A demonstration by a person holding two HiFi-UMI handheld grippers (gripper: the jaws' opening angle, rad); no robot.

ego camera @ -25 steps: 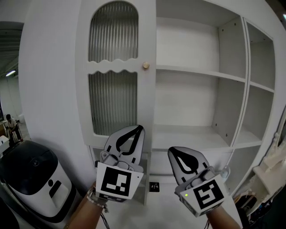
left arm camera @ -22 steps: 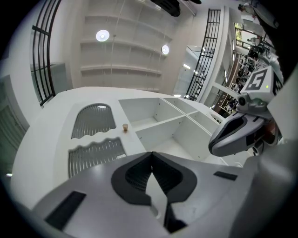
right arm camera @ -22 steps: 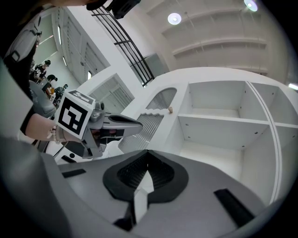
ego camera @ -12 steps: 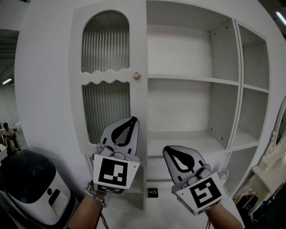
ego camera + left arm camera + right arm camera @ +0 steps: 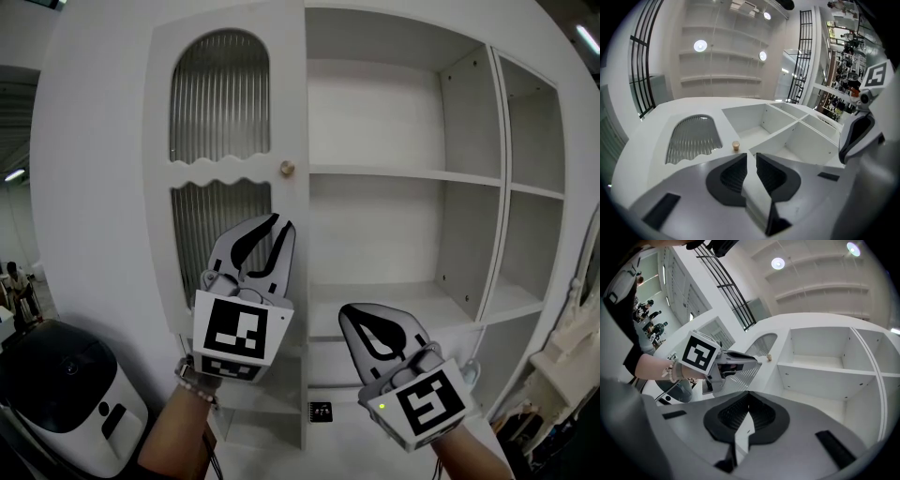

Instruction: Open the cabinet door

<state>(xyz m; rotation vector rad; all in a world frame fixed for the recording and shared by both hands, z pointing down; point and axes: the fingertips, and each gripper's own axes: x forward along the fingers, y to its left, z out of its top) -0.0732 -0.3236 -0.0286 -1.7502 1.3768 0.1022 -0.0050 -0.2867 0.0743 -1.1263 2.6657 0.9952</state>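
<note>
The door looks closed on the cabinet's left side, its small knob at its right edge beside the bare shelves. The left gripper is held up in front of the door, below the knob and clear of it; its jaws have just been opening to a narrow gap with nothing between them. The right gripper hangs lower, before the shelves, its jaws together and empty.

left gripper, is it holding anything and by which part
Nothing is held. The left gripper has just been opening its jaws, with nothing between them, and the cabinet door knob lies ahead, untouched.
</note>
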